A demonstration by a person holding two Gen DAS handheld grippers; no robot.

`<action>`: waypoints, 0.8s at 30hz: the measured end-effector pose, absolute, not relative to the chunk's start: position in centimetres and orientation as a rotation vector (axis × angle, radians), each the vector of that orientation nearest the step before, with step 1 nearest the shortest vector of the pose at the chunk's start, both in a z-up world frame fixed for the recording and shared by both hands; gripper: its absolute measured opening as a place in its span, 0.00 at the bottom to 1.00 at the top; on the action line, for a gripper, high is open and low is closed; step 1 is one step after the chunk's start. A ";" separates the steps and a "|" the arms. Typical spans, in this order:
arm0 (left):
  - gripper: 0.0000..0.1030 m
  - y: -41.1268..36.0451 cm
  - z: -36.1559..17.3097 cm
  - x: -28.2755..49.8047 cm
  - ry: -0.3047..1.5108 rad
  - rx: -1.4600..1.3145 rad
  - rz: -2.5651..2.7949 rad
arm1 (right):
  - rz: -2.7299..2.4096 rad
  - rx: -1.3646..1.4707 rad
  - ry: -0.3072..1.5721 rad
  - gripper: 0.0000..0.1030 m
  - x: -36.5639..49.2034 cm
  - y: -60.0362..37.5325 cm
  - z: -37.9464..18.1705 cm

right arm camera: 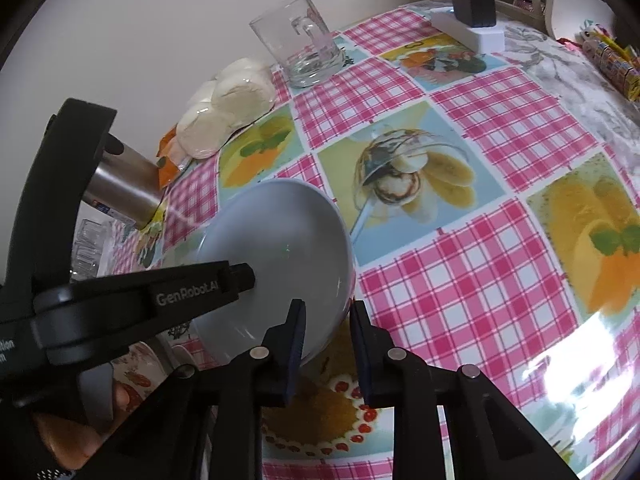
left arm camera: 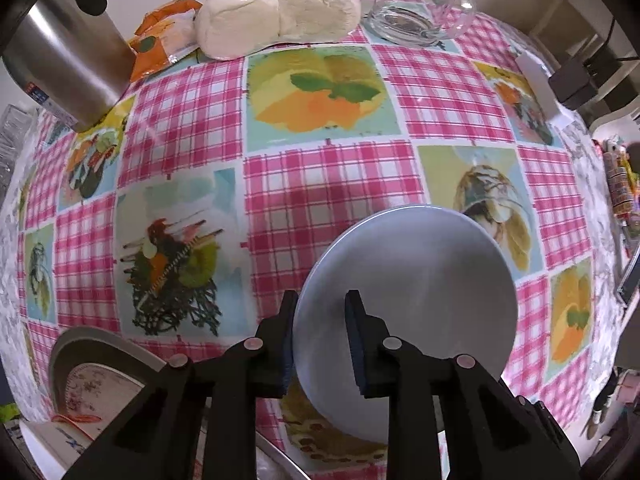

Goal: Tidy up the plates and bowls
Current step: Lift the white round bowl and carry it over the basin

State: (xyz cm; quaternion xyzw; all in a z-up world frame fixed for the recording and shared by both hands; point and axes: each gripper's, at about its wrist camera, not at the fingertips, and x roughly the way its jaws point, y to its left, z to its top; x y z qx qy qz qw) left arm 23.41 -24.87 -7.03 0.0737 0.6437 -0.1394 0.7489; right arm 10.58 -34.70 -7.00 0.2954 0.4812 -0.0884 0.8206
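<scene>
Left wrist view looks pretty much straight down at the table, and the left gripper point(left arm camera: 320, 336) has its two fingers clamped on the rim of a pale grey bowl point(left arm camera: 416, 280), one pad outside the wall, one inside. Right wrist view shows the same bowl point(right arm camera: 280, 248) from the other side, tilted up with its inside facing the camera, and the right gripper point(right arm camera: 326, 344) is pinching the near rim the same way, so both tools are grasping it at once. You can see the left gripper point(right arm camera: 240, 280) poking in from the left there. The bowl sits over the pink checked tablecloth point(left arm camera: 328, 176), near the front edge. Further back there's a steel flask point(left arm camera: 68, 68), a bag of white buns point(left arm camera: 280, 12) and a glass mug point(left arm camera: 412, 16). A flowery plate point(left arm camera: 100, 384) peeks in at lower left.
</scene>
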 end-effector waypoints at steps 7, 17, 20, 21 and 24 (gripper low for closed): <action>0.24 -24.3 -4.4 21.4 1.357 0.102 -0.359 | -0.204 0.615 1.003 0.24 9.3 -35.1 -5.2; 0.24 -19.6 1.7 18.9 1.195 0.004 -0.406 | -0.153 0.533 0.925 0.24 7.7 -31.8 -0.2; 0.24 -17.7 3.5 18.6 1.141 -0.020 -0.406 | -0.119 0.508 0.892 0.24 7.3 -30.1 1.6; 0.24 -16.8 4.2 18.2 1.121 -0.035 -0.406 | -0.110 0.502 0.884 0.24 7.2 -29.7 2.0; 0.24 -14.9 5.3 17.7 1.079 -0.071 -0.402 | -0.080 0.476 0.854 0.24 6.7 -28.2 3.5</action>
